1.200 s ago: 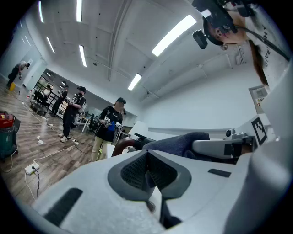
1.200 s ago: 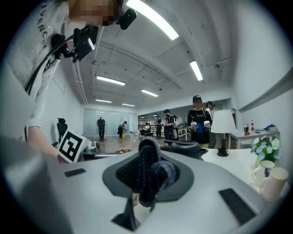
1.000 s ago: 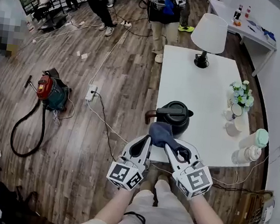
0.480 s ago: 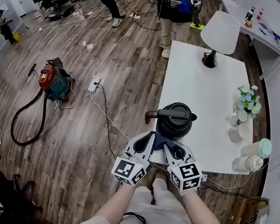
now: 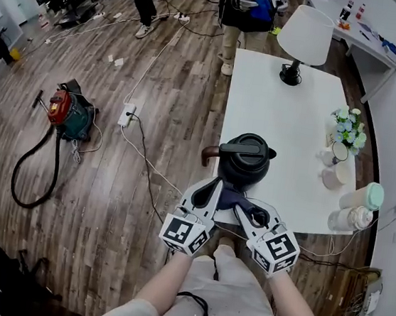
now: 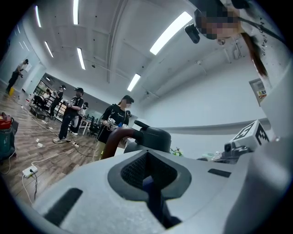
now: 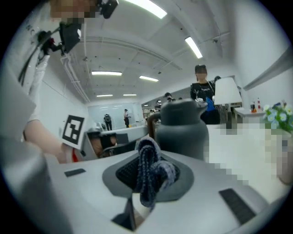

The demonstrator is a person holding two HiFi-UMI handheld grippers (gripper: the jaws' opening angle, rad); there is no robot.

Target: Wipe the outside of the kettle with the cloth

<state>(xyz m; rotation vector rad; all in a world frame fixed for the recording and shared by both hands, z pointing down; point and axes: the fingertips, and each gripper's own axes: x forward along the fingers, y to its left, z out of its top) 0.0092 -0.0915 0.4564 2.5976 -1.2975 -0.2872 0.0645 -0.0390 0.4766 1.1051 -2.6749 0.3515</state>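
Observation:
A black kettle (image 5: 244, 159) with a brown handle (image 5: 209, 152) stands near the front edge of the white table (image 5: 290, 108). A dark blue cloth (image 5: 230, 196) hangs just in front of its near side, held between both grippers. My left gripper (image 5: 215, 186) is shut with a strip of the cloth (image 6: 147, 183) in its jaws; the kettle (image 6: 150, 137) rises right behind it. My right gripper (image 5: 241, 206) is shut on a bunched fold of the cloth (image 7: 149, 171), with the kettle (image 7: 183, 130) close ahead. Whether the cloth touches the kettle is hidden.
On the table stand a white lamp (image 5: 299, 37), a flower vase (image 5: 348, 129), two cups (image 5: 331, 166) and two jars (image 5: 353, 208) at the right edge. A person (image 5: 248, 10) stands beyond the far end. A vacuum cleaner (image 5: 67, 113), a power strip (image 5: 126, 115) and cables lie on the wooden floor.
The cloth, bunched high against the kettle's near side a second ago, has dropped lower. The grippers drew close together, then spread slightly apart, both still holding it.

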